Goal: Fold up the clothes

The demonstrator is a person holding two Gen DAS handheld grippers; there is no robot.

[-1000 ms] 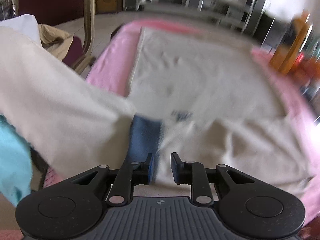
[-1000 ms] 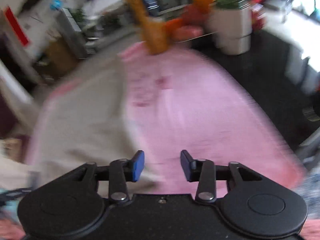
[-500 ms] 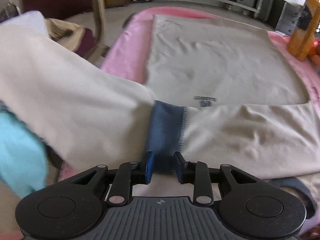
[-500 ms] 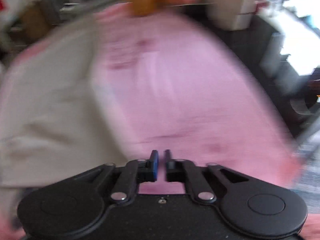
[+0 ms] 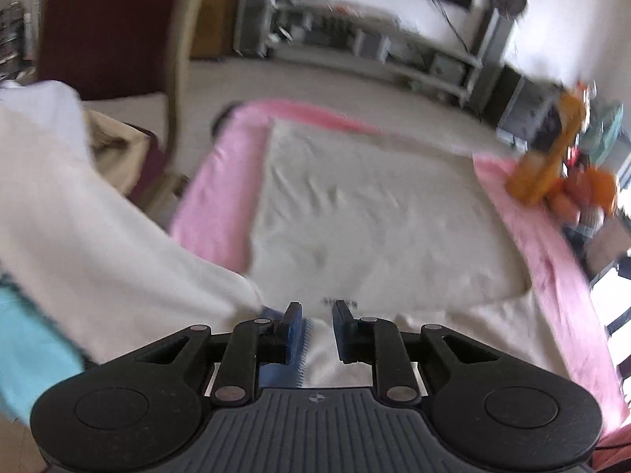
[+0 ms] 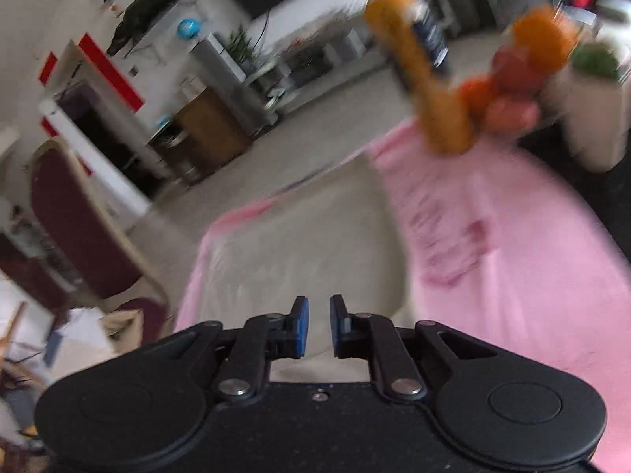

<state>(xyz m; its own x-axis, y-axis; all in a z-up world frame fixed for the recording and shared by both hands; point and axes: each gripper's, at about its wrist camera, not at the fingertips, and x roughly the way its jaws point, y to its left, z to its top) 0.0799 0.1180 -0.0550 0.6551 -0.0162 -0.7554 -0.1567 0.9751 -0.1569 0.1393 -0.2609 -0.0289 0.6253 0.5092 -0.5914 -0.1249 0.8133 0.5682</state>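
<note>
From the left wrist camera, the left gripper (image 5: 314,321) hung low over the near edge of the beige shirt (image 5: 378,216), its jaws closing with the blue collar trim (image 5: 282,368) and beige cloth between them. Whether the pads already bit into that cloth, I could not tell through the blur. The shirt lay spread flat on the pink blanket (image 5: 215,201), and one sleeve (image 5: 102,244) rose off to the left, lifted above the blanket. A turquoise cloth (image 5: 27,351) showed at the near left edge. Far right, an orange bottle (image 5: 548,165) stood blurred at the blanket's corner, and a dark red chair (image 5: 118,27) stood far left.

Over to the right wrist camera: the right gripper (image 6: 319,325) had its blue pads drawn nearly together with a narrow gap, beige cloth lying in and beneath that gap; a real pinch could not be confirmed. The shirt (image 6: 307,236) stretched away on the left, bare pink blanket (image 6: 532,276) on the right, the orange bottle (image 6: 430,79) and fruit (image 6: 516,79) beyond.
</note>
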